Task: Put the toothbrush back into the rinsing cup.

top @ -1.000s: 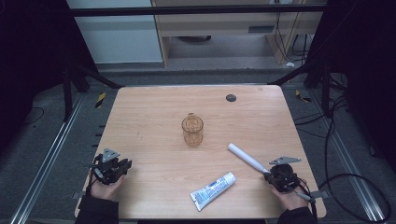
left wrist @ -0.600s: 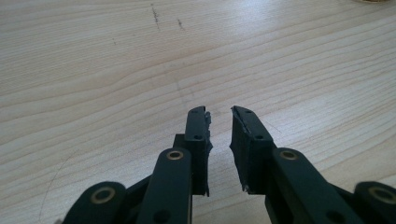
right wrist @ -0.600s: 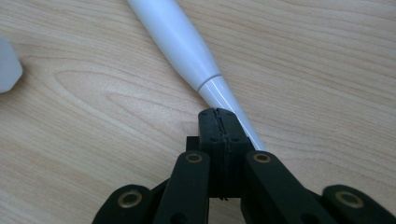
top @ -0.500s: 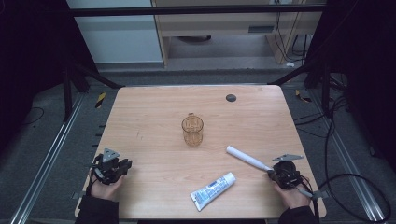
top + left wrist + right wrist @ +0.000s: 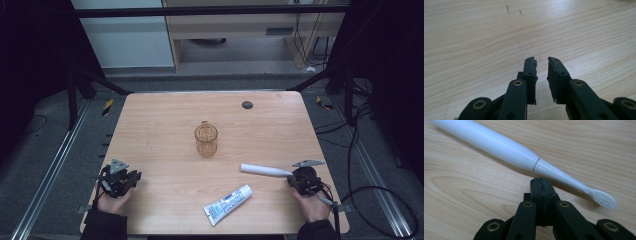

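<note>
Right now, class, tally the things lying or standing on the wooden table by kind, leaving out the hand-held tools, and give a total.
Toothbrush: 1
Toothpaste tube: 1
Amber glass mug: 1
Small dark disc: 1
Total: 4

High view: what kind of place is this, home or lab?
Likely a lab recording station: a bare wooden table inside a dark metal frame, with loose cables trailing on the grey floor.
</note>
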Motion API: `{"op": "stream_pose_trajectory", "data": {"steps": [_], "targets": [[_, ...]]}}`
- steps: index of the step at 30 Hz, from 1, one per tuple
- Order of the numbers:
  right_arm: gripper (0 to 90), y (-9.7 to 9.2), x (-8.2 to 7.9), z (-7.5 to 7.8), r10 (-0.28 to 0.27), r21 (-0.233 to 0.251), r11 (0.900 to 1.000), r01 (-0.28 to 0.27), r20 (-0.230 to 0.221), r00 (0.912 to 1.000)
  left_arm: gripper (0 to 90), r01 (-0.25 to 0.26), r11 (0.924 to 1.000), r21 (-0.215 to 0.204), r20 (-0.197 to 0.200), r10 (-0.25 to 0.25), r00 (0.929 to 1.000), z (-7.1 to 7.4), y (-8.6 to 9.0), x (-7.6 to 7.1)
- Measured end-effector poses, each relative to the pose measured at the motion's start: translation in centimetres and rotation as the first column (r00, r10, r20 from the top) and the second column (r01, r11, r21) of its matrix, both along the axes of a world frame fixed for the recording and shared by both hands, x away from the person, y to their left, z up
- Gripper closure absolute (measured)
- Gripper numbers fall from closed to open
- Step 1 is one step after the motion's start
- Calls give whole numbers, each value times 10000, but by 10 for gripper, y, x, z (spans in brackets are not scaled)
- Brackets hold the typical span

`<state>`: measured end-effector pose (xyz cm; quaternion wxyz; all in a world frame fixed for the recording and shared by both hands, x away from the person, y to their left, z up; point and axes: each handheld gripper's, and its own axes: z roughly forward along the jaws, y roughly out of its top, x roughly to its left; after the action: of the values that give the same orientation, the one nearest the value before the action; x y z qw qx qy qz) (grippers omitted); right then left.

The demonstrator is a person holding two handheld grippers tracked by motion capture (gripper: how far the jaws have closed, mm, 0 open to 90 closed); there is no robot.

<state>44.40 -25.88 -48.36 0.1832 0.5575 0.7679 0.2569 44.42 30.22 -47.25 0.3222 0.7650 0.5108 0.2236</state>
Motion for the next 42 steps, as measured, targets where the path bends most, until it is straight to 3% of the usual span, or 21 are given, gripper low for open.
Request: {"op": "stream_pose_trajectory", "data": {"steps": [17,42], "targets": [[899,-5,23,2,-452,405,9982,442,244,9987,762,-4,10000,11,-6,4,10000,0,0,0],[898,7,47,4,-515,679,9965,497,258,9983,765,-35,10000,3,-33,35,10000,-1,0,0]]}}
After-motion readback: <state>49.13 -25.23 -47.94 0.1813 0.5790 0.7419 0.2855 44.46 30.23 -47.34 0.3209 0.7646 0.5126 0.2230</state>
